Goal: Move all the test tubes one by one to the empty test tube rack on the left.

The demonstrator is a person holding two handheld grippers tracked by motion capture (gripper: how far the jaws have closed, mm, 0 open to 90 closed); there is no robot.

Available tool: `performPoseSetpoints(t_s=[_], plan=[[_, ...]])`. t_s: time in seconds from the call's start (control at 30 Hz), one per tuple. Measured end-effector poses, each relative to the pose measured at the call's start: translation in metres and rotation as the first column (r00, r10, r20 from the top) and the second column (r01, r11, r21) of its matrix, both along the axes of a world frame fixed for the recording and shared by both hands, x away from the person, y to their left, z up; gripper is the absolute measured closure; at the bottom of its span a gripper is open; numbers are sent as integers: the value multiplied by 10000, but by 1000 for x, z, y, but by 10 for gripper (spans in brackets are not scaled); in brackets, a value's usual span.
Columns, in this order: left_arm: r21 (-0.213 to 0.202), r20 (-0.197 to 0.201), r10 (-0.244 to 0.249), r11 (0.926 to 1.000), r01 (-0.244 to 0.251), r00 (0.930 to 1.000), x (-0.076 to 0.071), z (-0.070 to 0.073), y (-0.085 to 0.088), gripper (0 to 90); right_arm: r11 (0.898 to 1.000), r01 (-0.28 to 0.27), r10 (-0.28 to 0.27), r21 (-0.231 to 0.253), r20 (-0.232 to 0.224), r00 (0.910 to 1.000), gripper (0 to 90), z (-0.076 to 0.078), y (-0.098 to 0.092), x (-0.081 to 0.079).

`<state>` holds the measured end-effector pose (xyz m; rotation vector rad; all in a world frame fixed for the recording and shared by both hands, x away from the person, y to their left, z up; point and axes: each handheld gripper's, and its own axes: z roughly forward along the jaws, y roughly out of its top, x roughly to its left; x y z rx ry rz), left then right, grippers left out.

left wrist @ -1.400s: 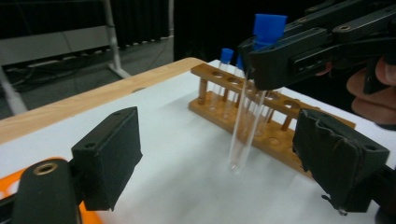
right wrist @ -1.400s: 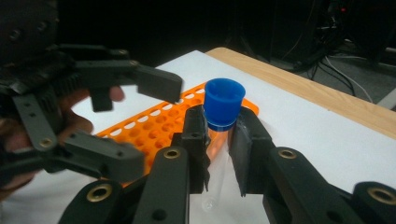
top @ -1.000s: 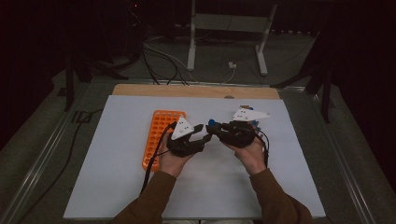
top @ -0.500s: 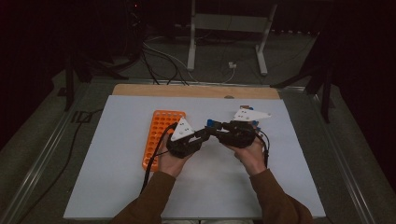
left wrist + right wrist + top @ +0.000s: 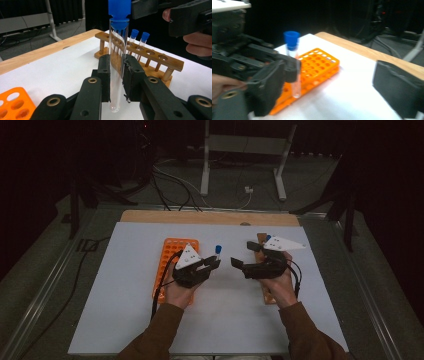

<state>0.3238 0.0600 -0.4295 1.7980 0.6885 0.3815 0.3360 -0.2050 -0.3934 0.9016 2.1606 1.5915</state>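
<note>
A: The test tube (image 5: 117,62) is pinched upright by the left gripper (image 5: 116,75), between the orange rack (image 5: 172,265) and the wooden rack (image 5: 140,53). The right gripper (image 5: 239,255), jaws just spread, is apart from it.

B: Slippage could be caused by a tilt; the pad contact seems narrow, though the view is blurred.

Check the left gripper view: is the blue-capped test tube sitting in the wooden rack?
No, the test tube stands upright clamped in the left claw, in front of the wooden rack.
</note>
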Motion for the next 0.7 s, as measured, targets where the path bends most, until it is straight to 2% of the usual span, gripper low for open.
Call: performPoseSetpoints(t_s=[0.1, 0.23, 0.47, 0.7], plan=[[-27, -33, -1, 10000, 1, 10000, -1, -1, 5, 786, 9996, 225, -224, -172, 82, 9997, 23, -3, -10, 0], [-210, -60, 84, 9997, -85, 9999, -3, -1, 13, 786, 9985, 436, -435, -336, 38, 9990, 4, -7, -18, 0], [-127, 91, 25, 9999, -24, 10000, -8, 0, 24, 786, 9946, 817, -815, -640, 62, 9967, 0, -12, -34, -3], [-248, -42, 155, 9996, -156, 9999, -13, -4, 39, 785, 9900, 1282, -1279, -583, 79, 9918, 0, -15, -55, -4]])
